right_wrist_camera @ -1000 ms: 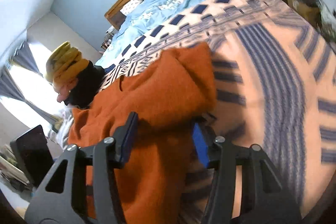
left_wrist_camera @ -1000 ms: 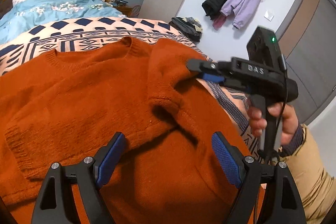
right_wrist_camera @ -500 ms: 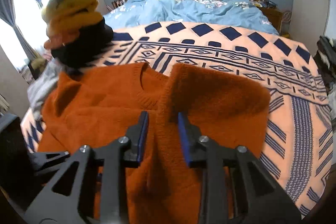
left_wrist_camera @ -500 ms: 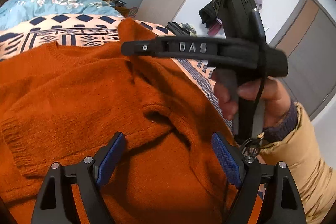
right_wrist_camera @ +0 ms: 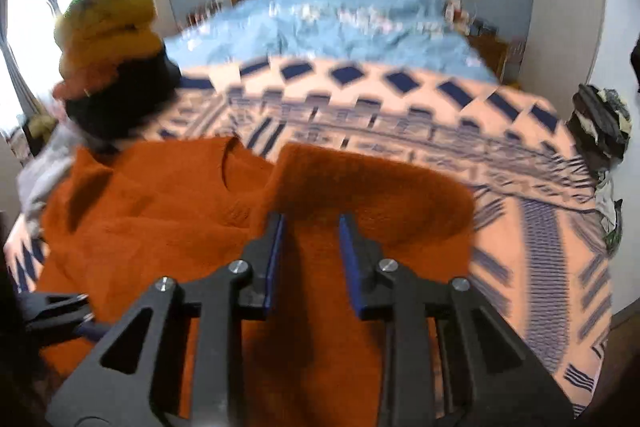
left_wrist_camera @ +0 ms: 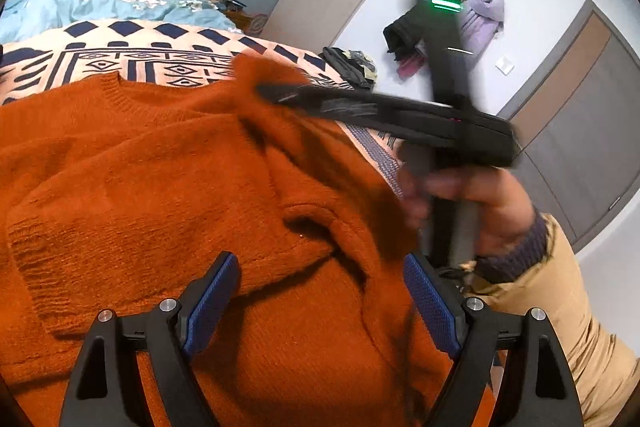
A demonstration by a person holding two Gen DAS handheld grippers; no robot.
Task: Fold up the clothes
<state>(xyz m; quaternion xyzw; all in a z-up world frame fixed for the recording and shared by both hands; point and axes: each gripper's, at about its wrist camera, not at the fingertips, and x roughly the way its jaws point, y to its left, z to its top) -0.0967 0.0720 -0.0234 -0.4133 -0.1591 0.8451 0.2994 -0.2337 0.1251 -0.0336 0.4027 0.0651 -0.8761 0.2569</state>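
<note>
The rust-orange knit sweater [left_wrist_camera: 168, 187] lies spread on the patterned blanket [right_wrist_camera: 400, 115] at the foot of the bed, and the right gripper [right_wrist_camera: 311, 227] pinches a raised fold of its side and sleeve between narrowly set fingers [right_wrist_camera: 276, 255]. To do this fold well, that fold should be carried across the chest and laid flat with its edge parallel to the body's side, letting go only once the knit rests without a ridge. The left gripper [left_wrist_camera: 316, 287] hangs low over the sweater's lower body, fingers spread wide and gripping nothing; it could pin the cloth against dragging. The right hand [left_wrist_camera: 480, 211] grips its handle upright, the tool angled down across the garment.
</note>
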